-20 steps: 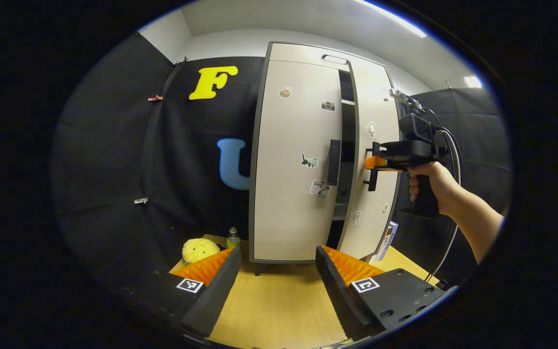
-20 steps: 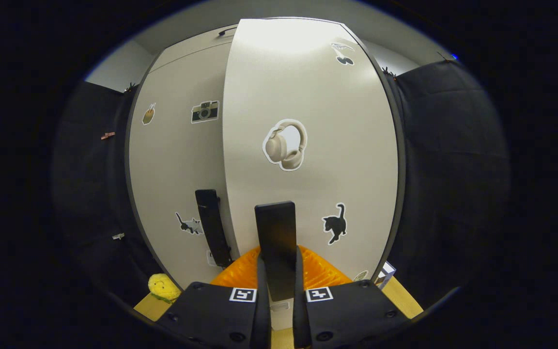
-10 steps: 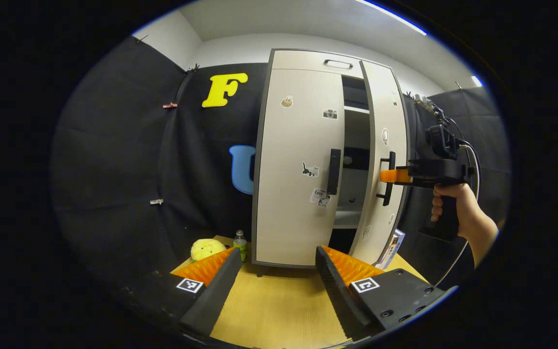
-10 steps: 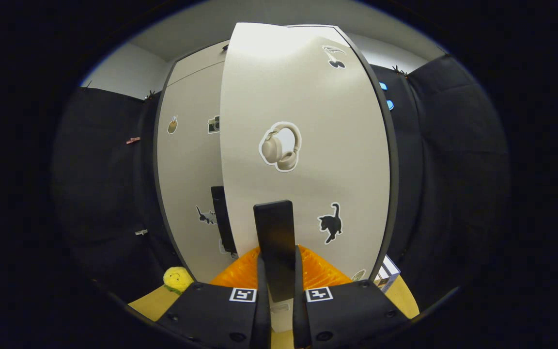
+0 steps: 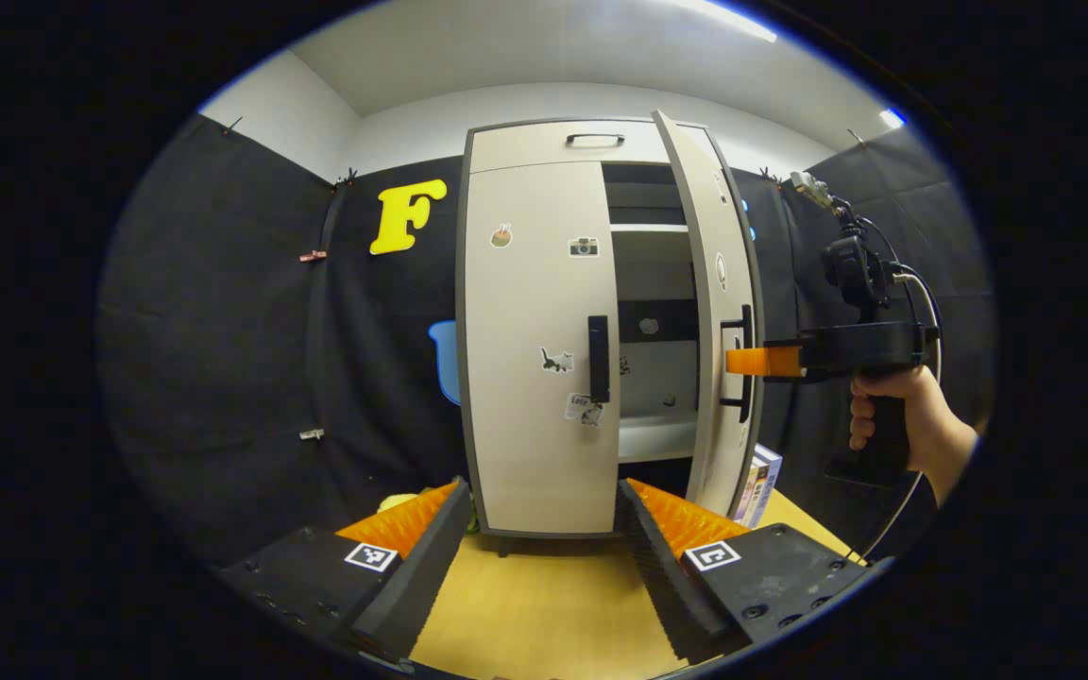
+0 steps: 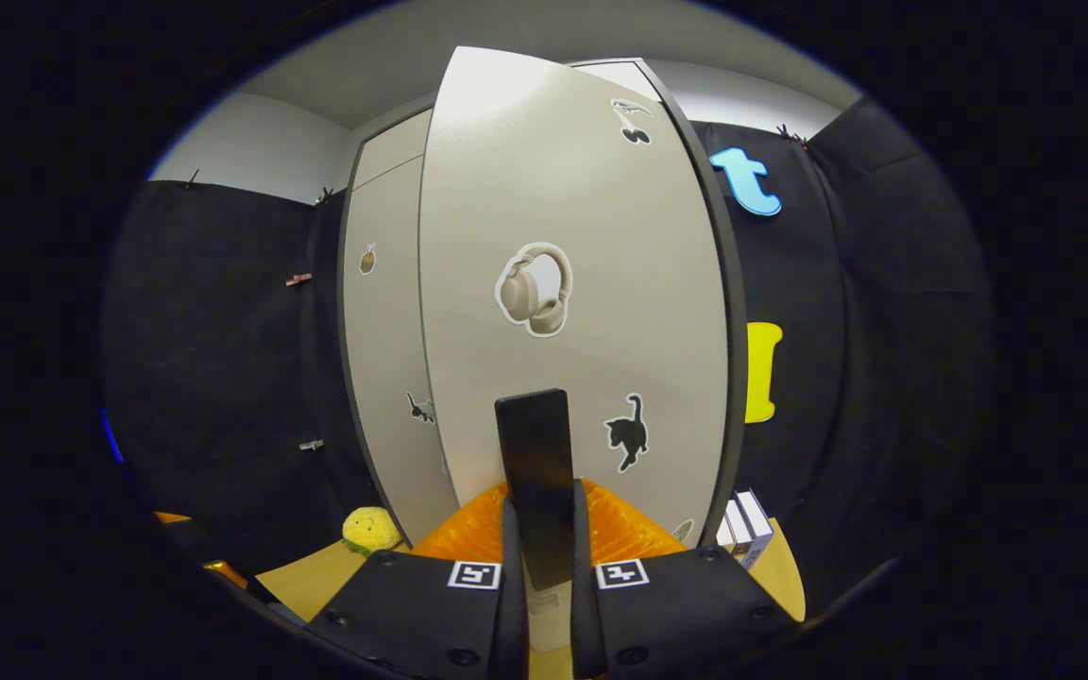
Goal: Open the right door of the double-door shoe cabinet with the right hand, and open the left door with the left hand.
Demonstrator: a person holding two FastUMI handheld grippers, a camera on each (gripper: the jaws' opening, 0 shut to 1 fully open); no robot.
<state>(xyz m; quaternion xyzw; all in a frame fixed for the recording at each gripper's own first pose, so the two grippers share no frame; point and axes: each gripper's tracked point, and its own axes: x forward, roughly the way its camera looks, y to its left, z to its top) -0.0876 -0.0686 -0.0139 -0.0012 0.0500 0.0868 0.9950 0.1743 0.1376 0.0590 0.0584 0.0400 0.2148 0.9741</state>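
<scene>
Since a second ago the right door [image 5: 714,312] of the shoe cabinet [image 5: 544,146] has swung wider, its handle [image 6: 535,472] clamped in the right gripper [image 6: 537,529]. The left door [image 5: 530,349] sits closed; the left gripper [image 5: 539,529], fingers spread and empty, hangs back above the table [image 5: 544,604] with clear room to reach the left handle [image 5: 598,359] next

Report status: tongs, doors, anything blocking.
Right tongs shut on right door handle, right door swung well open. Left tongs open, off the left door, which is shut. Nothing blocking its handle.
</scene>
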